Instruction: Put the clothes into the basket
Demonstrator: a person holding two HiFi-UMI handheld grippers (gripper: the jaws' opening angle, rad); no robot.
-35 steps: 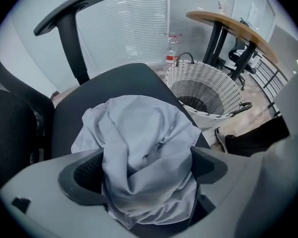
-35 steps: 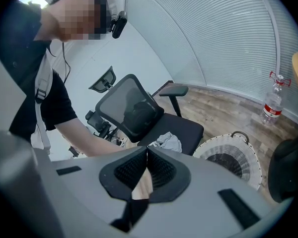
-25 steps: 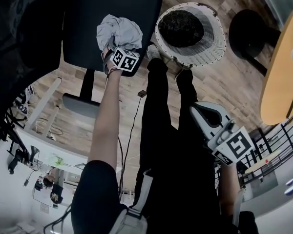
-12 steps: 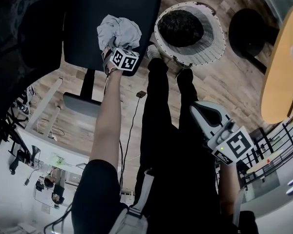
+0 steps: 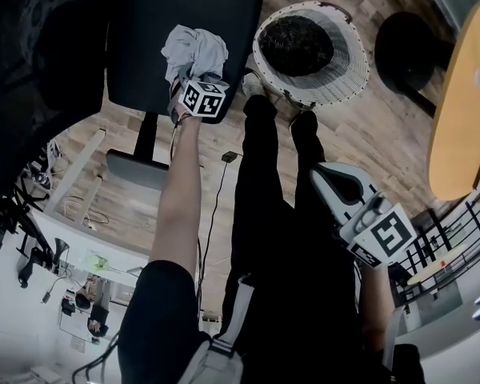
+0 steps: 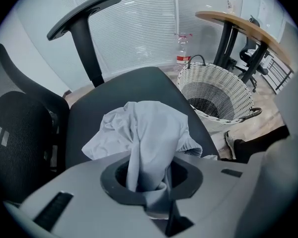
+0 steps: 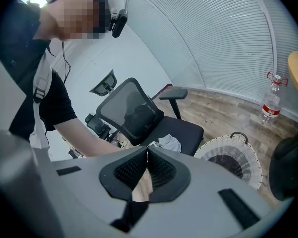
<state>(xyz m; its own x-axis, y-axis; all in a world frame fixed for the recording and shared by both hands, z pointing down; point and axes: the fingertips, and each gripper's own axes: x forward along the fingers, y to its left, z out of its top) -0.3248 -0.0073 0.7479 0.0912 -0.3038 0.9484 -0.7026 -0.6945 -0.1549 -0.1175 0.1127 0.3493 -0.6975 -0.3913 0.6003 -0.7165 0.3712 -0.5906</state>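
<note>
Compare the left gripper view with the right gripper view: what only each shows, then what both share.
Only left: the left gripper, its jaws just closed further, pinching a fold of the grey garment. Only right: the right gripper, shut on nothing, and the person's arm reaching to the chair. Both: that garment on the chair seat, the white basket, the water bottle.

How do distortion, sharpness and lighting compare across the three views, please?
Head view: strong fisheye bows the wicker basket and chair seat, yet stays sharp. Left gripper view: soft, even light on the grey garment, no glare, corners vignetted dark. Right gripper view: window blinds curve heavily; a mosaic patch sits top left.
</note>
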